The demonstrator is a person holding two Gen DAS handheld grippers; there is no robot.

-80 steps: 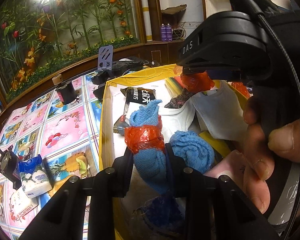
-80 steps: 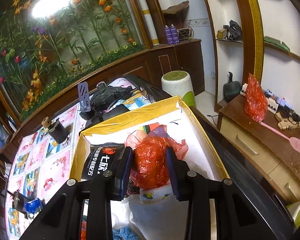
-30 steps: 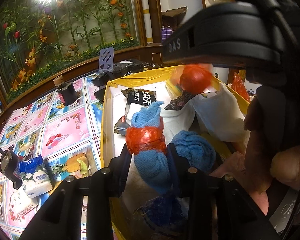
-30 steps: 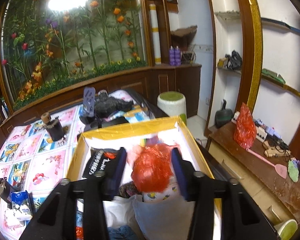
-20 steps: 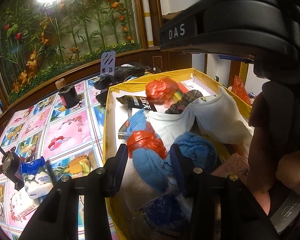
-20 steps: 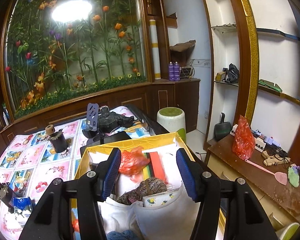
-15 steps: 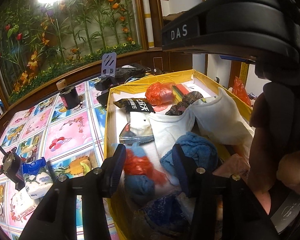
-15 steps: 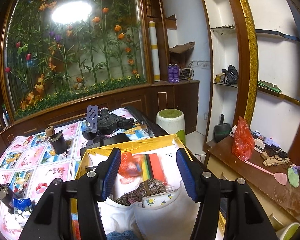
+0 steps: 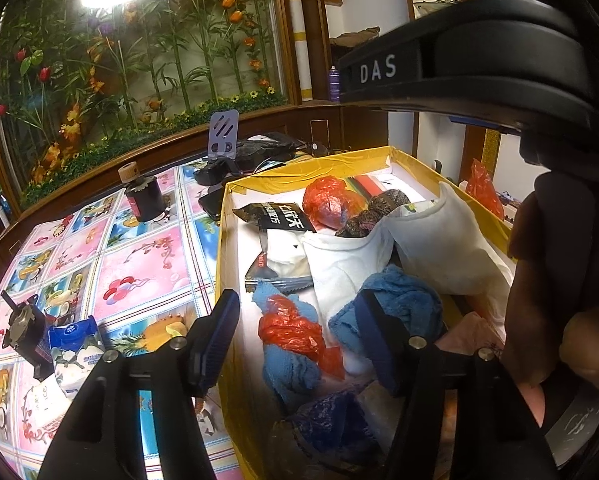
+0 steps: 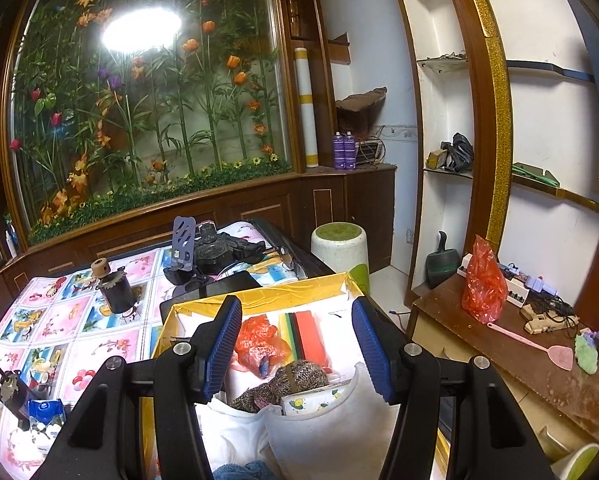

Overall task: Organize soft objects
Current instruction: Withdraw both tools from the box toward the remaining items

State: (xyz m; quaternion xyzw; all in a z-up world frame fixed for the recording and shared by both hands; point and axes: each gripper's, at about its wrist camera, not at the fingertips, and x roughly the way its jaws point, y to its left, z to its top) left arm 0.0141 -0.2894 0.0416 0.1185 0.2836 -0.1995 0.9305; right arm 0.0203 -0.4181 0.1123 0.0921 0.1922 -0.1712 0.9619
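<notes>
1. Two blue towel bundles lie in the yellow box [image 9: 220, 264]: a long blue roll wrapped in red plastic [image 9: 289, 338] on the box's white floor near its left wall, and a bare blue towel ball [image 9: 399, 308] just to its right.
2. Left tool [image 9: 295, 334]: its jaws are opening and stand apart on either side of the wrapped roll, the pads clear of it, gripping nothing.
3. Farther back in the box a red plastic bundle [image 10: 257, 340] lies by itself beside a stack of coloured felt sheets [image 10: 305, 334]; a brown knitted piece [image 10: 283, 384] and white cloth pouches [image 10: 331, 420] sit nearer the camera.
4. Right tool [image 10: 295, 346] hovers above the box's far half, jaws wide, empty.
5. A black snack packet [image 9: 277, 216] rests against the box's left wall.
6. Left of the box, the bench wears a pink and blue patterned cloth [image 9: 139, 256], carrying a dark jar [image 9: 143, 198] and a tissue pack [image 9: 77, 352].
</notes>
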